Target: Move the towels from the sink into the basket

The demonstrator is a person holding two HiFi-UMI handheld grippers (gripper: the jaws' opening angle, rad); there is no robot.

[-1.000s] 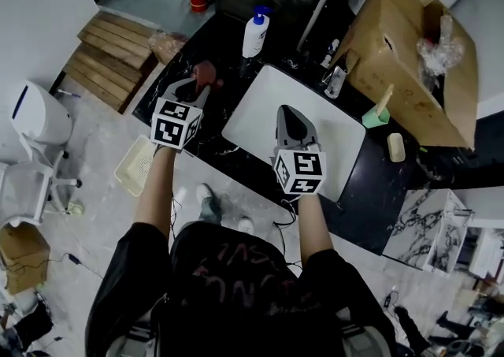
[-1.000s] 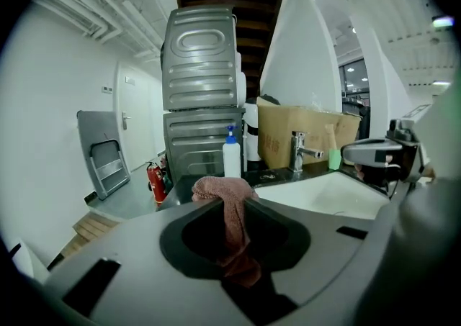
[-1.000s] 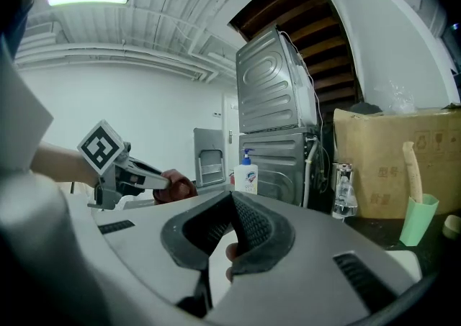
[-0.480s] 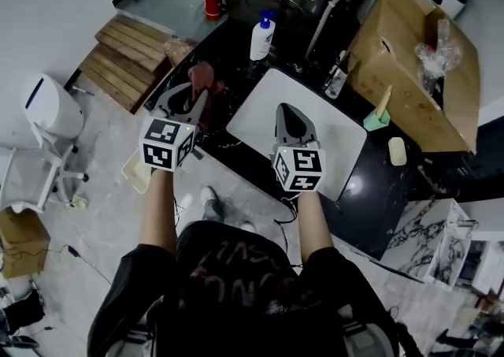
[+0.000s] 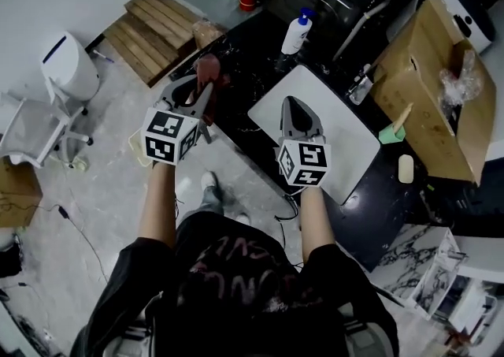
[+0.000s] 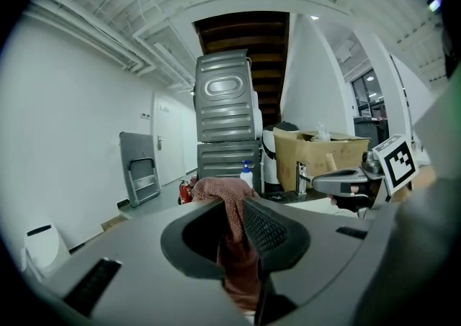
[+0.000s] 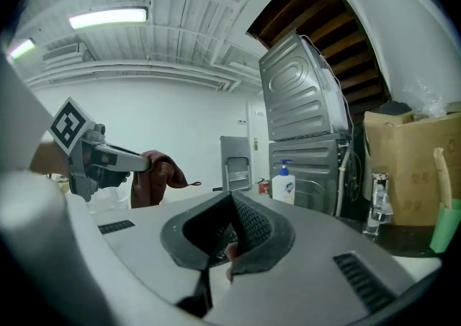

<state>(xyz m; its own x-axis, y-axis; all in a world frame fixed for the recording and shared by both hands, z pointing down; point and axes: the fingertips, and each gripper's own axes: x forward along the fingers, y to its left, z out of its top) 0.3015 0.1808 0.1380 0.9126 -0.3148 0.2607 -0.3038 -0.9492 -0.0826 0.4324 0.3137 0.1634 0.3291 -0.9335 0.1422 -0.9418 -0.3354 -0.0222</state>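
Observation:
A reddish-brown towel [image 5: 208,70] hangs from my left gripper [image 5: 206,89], held up over the left edge of the black counter [image 5: 244,123]. In the left gripper view the towel [image 6: 229,198] is pinched between the pads of the left gripper [image 6: 241,209] and droops below them. My right gripper [image 5: 290,103] hovers over the white sink [image 5: 339,143] with its jaws together. In the right gripper view a small pinkish bit shows under the closed pads of the right gripper [image 7: 227,234]; what it is I cannot tell. The basket is hidden behind my left hand.
A soap bottle [image 5: 297,32] and a faucet [image 5: 362,79] stand behind the sink. A cardboard box [image 5: 441,72] fills the right side. On the floor to the left are a wooden pallet [image 5: 153,28], a white bin [image 5: 69,64] and a chair [image 5: 31,135].
My left gripper has lifted and carried the towel leftward, from over the counter to its left edge. The right gripper has shifted a little over the sink.

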